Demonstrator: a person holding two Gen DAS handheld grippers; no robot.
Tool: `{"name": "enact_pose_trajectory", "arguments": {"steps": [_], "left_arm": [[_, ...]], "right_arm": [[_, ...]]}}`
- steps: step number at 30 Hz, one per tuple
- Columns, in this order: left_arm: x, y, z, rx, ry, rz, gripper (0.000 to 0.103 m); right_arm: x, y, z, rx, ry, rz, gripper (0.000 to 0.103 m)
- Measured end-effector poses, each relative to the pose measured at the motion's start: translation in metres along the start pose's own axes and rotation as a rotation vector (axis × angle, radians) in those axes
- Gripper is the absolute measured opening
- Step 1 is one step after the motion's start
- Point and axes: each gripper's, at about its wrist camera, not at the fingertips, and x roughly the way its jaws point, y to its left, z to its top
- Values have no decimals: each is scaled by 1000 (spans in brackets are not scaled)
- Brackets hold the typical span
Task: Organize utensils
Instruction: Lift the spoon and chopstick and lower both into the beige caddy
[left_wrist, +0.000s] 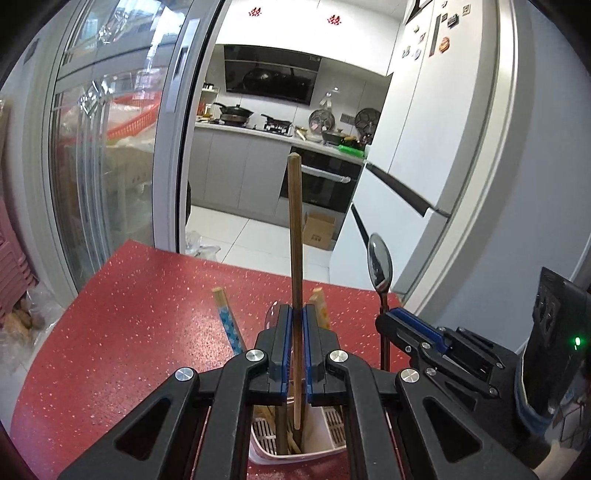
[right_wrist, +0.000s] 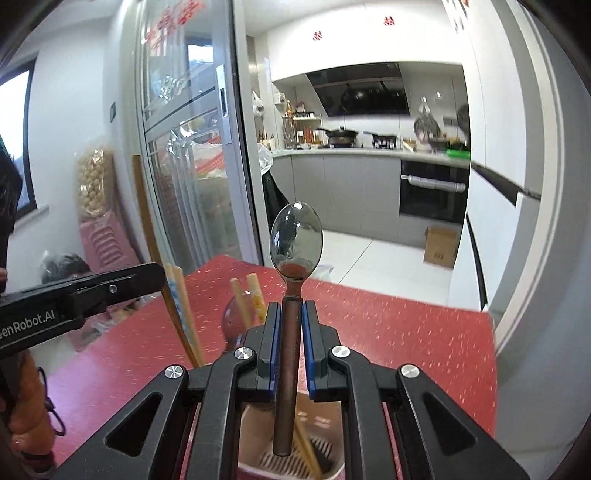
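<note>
Two grippers stand over the holder (left_wrist: 295, 446) on the red table (left_wrist: 140, 317): the left gripper (left_wrist: 295, 314) clamps an upright chopstick (left_wrist: 294, 229), the right gripper (right_wrist: 291, 314) clamps a spoon (right_wrist: 295, 240) (bowl up), both lower ends seemingly inside the holder.

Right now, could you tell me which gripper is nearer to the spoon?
Right. The right gripper has its jaws shut on the spoon handle, bowl up, over the utensil holder. The left gripper, clamping a chopstick, sits beside it, apart.

"enrobot.ai" printed on left tool (right_wrist: 147, 275) body.
</note>
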Motion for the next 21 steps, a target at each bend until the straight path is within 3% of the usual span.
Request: {"name": "enact_pose_trajectory", "arguments": {"steps": [6, 13, 21], "left_arm": [[19, 0, -18, 9, 32, 14, 34], [25, -6, -36, 57, 30, 60, 34], [27, -10, -55, 112, 53, 106, 34]], "right_arm": [[20, 7, -28, -70, -27, -45, 12], [13, 23, -52, -167, -71, -66, 12], [12, 22, -69, -154, -45, -79, 12]]}}
